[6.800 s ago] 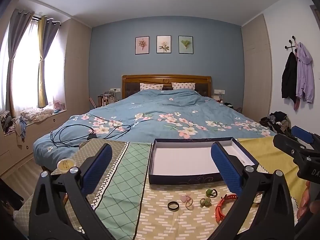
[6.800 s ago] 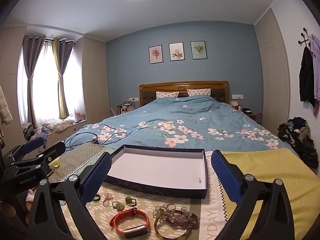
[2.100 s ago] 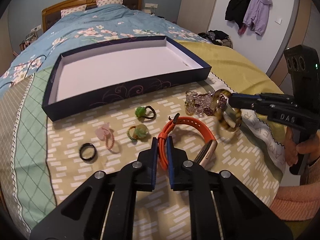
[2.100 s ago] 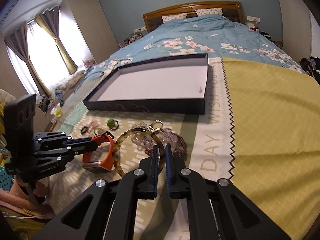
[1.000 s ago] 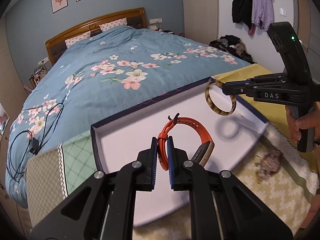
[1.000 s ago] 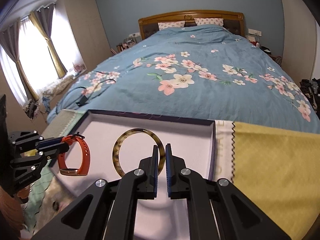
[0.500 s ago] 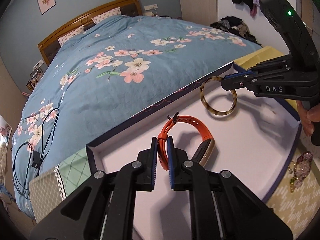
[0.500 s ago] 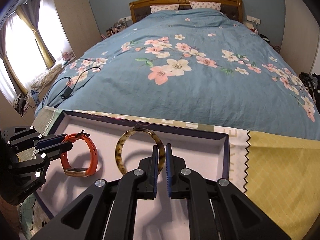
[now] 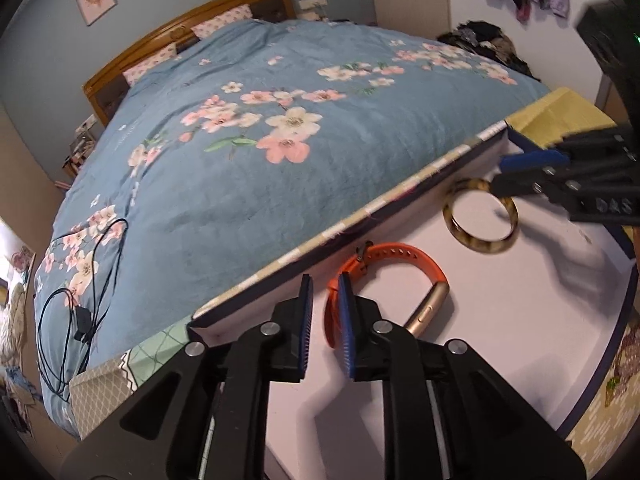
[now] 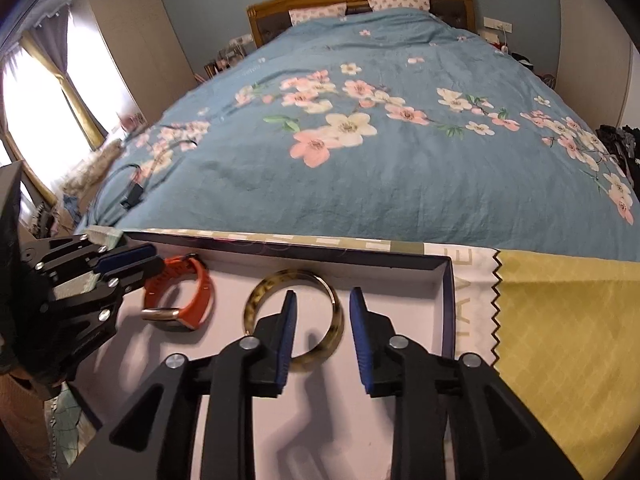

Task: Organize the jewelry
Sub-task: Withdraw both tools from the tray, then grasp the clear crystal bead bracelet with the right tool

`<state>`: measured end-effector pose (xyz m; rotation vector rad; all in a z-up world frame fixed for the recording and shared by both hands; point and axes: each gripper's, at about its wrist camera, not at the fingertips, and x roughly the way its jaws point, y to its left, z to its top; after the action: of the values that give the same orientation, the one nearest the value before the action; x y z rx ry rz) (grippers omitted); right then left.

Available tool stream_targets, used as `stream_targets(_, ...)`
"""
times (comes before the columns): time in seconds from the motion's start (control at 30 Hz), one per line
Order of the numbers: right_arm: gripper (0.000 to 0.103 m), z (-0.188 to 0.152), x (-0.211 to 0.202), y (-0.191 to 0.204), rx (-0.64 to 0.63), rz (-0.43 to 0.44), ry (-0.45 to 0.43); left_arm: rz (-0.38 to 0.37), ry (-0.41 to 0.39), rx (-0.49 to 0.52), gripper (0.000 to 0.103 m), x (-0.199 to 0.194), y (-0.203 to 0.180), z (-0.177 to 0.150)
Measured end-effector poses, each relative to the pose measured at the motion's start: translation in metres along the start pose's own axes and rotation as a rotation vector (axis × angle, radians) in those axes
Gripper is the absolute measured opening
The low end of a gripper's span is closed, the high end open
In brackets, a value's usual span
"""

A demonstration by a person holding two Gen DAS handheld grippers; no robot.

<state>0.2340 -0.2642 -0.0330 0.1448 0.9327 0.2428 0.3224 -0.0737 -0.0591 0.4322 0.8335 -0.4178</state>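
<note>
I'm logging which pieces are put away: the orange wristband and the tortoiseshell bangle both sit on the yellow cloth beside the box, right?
Not quite. The orange wristband and the tortoiseshell bangle are there, but both sit inside the dark-rimmed box on its white floor, not on the yellow cloth beside it. The right wrist view shows this.

Orange watch band (image 9: pixel 404 256), tortoiseshell bangle (image 10: pixel 296 316), blue floral duvet (image 10: pixel 360 140).

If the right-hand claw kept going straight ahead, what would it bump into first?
Most likely the tortoiseshell bangle, whose rim lies between the open right gripper fingers, then the box floor beneath; depth is hard to judge.
</note>
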Motion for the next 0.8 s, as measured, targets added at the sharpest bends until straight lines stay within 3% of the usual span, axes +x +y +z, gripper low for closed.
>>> stream_targets(0.1, 0.035, -0.01, -0.026, 0.002, -0.025, 0.044, -0.065, -0.009, -0.052, -0.058, 0.016, -0.017, 0.006, -0.003)
stream_targets(0.23, 0.048, -0.032, -0.069, 0.01, -0.096, 0.117, -0.126, -0.028, -0.131, -0.129, 0.03, -0.054, 0.013, -0.02)
stream_targets(0.33, 0.048, -0.06, -0.097, 0.016, -0.162, 0.144, -0.135, -0.043, -0.176, -0.151, 0.039, -0.083, 0.009, -0.038)
stream_targets(0.57, 0.048, -0.126, -0.115, 0.029, -0.279, 0.122, -0.072, -0.105, -0.225, -0.197, 0.044, -0.136, -0.012, -0.089)
stream_targets(0.7, 0.036, -0.155, -0.112, 0.046, -0.375, 0.099, -0.027, -0.107, -0.223, -0.201, 0.045, -0.151, -0.028, -0.117)
stream_targets(0.8, 0.034, -0.167, -0.108, 0.056, -0.432, 0.068, -0.006, -0.127, -0.214, -0.219, 0.046, -0.157, -0.038, -0.133)
